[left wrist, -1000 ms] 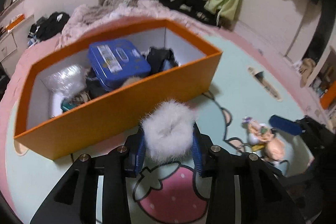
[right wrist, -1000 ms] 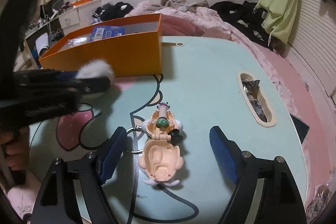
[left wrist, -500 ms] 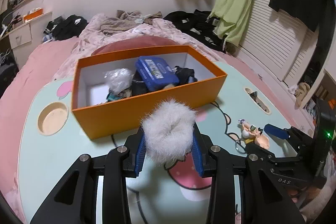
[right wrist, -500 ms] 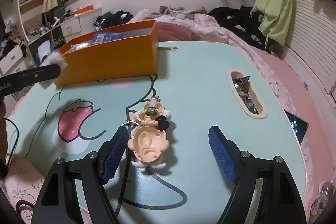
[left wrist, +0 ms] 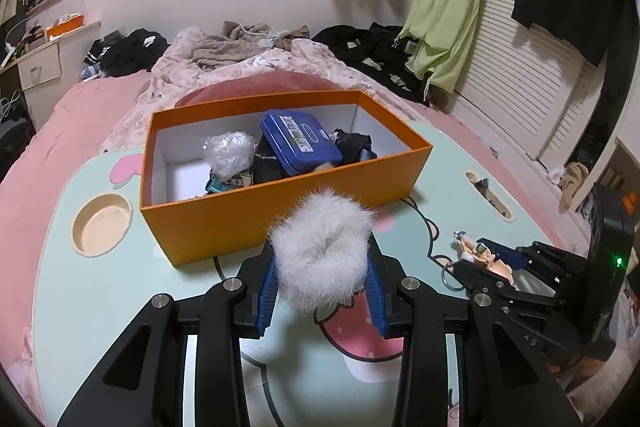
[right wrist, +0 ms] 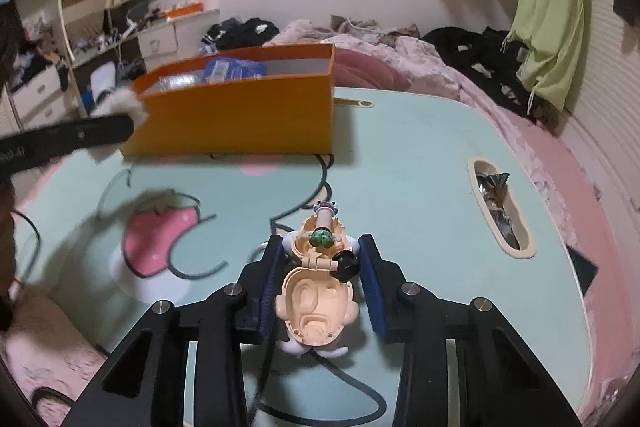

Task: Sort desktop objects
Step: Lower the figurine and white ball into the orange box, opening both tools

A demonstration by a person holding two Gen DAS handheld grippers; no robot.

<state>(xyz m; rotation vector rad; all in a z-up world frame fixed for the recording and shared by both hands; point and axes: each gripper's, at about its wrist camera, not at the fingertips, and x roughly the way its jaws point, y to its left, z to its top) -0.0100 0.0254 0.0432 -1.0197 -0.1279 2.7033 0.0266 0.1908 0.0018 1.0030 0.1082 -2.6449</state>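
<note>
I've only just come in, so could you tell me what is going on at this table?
A person is sorting small things into an orange box with a gripper in each hand. The left gripper holds a white fluffy pom-pom in front of the box, not yet over it. The right gripper is closing its fingers around a hinged toy figure keychain lying on the mint table.

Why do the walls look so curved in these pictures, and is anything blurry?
Both wrist views use fisheye lenses, so the wall and window ledge bow and the corners go black. Left wrist view: sharp, with the fluffy white scrunchie and orange box crisp. Right wrist view: the peach toy is clear, while the left gripper at the left edge looks smeared.
</note>
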